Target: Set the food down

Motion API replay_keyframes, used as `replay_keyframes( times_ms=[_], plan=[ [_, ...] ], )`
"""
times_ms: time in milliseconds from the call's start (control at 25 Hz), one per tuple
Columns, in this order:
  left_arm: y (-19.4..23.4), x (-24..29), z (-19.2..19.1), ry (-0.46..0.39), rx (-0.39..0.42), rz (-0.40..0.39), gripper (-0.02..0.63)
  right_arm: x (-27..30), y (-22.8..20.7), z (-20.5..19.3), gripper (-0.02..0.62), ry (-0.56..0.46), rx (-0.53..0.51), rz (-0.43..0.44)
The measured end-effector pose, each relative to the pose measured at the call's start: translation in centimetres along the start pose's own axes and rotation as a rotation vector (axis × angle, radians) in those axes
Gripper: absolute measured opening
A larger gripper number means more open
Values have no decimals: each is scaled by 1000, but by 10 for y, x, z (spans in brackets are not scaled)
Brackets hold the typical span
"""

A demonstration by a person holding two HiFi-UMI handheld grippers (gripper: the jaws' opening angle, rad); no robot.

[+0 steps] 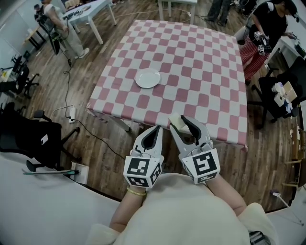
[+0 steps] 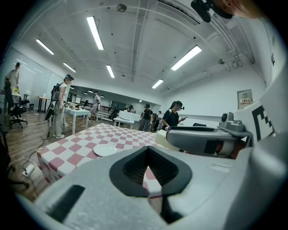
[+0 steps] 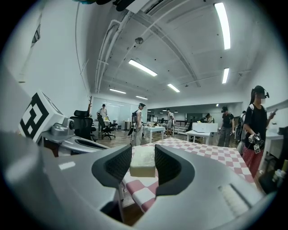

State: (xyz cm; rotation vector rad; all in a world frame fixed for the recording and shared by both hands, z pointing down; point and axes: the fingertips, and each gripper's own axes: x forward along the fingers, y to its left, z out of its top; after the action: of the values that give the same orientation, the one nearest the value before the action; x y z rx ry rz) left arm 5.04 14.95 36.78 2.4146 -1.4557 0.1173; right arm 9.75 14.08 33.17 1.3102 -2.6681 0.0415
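A pale, cream-coloured block of food (image 3: 142, 161) is clamped between the dark pads of my right gripper (image 3: 143, 167). In the head view that right gripper (image 1: 180, 125) hangs over the near edge of the red-and-white checked table (image 1: 191, 57), the food (image 1: 175, 119) at its tips. My left gripper (image 1: 157, 129) is beside it, just short of the table edge, shut and empty. A white plate (image 1: 147, 78) lies farther in on the table, left of centre. The left gripper view shows the plate (image 2: 105, 150) ahead and the left gripper (image 2: 146, 149) with its tips together.
Black office chairs (image 1: 28, 136) stand on the wood floor at the left, with a cable and power strip (image 1: 71, 115) near the table leg. A person (image 1: 267, 28) holding grippers stands at the table's far right. White tables (image 1: 91, 12) and other people are at the back.
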Motion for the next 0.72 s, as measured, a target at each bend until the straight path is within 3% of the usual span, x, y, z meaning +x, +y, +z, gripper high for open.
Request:
replay_keyframes(
  times_ms=[720],
  plan=[
    [99, 1, 16, 4, -1, -5, 0, 88, 33, 10, 169, -3, 8, -26]
  ],
)
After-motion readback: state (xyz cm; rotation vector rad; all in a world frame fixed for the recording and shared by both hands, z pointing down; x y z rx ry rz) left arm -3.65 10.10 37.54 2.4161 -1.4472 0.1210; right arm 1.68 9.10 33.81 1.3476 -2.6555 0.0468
